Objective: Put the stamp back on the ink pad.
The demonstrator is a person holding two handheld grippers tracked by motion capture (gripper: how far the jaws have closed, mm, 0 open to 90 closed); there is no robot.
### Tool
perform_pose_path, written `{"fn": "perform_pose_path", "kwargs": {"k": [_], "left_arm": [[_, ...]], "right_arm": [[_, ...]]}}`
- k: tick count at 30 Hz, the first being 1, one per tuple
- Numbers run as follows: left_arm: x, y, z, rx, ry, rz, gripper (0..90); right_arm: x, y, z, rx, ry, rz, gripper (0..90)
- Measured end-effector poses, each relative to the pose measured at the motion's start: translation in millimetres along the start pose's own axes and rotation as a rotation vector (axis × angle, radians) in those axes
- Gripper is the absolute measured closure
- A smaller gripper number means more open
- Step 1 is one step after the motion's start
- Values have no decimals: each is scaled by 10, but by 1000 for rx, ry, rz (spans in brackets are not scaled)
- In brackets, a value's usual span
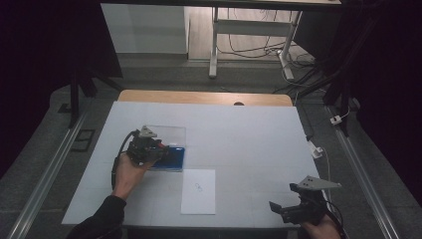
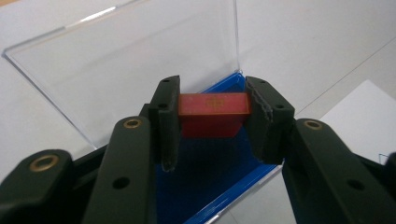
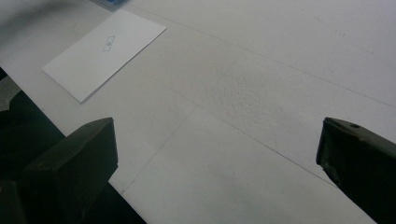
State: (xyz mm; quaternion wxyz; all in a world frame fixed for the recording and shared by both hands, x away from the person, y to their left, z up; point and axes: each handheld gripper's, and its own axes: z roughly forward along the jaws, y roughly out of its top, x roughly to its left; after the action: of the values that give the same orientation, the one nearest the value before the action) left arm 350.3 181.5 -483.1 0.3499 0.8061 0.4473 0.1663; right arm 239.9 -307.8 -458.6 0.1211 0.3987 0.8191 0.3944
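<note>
Left gripper (image 2: 212,119) clamps red block (image 2: 213,113); right gripper (image 3: 217,154) gapes wide.

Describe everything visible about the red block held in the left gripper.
The red block is a small rectangular piece with flat, smooth faces, plastic by its look, and a faint round gold mark on its top face. It lies level, clamped at its two ends by the left gripper, over the blue tray of an open box whose clear lid stands behind it. Whether its underside touches the tray cannot be told.

Dim, slightly soft pictures: dark surroundings frame the evenly lit white table (image 1: 249,134), with little glare or shadow.
</note>
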Motion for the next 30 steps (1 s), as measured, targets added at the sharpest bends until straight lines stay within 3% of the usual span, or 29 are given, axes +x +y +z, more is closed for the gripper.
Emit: {"fn": "perform_pose_path", "kwargs": {"k": [22,30], "left_arm": [[-5,-63,182,92,17,-1,582],[-1,-61,183,92,17,-8,579]], "right_arm": [[10,1,4,8,4,-15,0],[14,2,4,11,4,-20,0]]}}
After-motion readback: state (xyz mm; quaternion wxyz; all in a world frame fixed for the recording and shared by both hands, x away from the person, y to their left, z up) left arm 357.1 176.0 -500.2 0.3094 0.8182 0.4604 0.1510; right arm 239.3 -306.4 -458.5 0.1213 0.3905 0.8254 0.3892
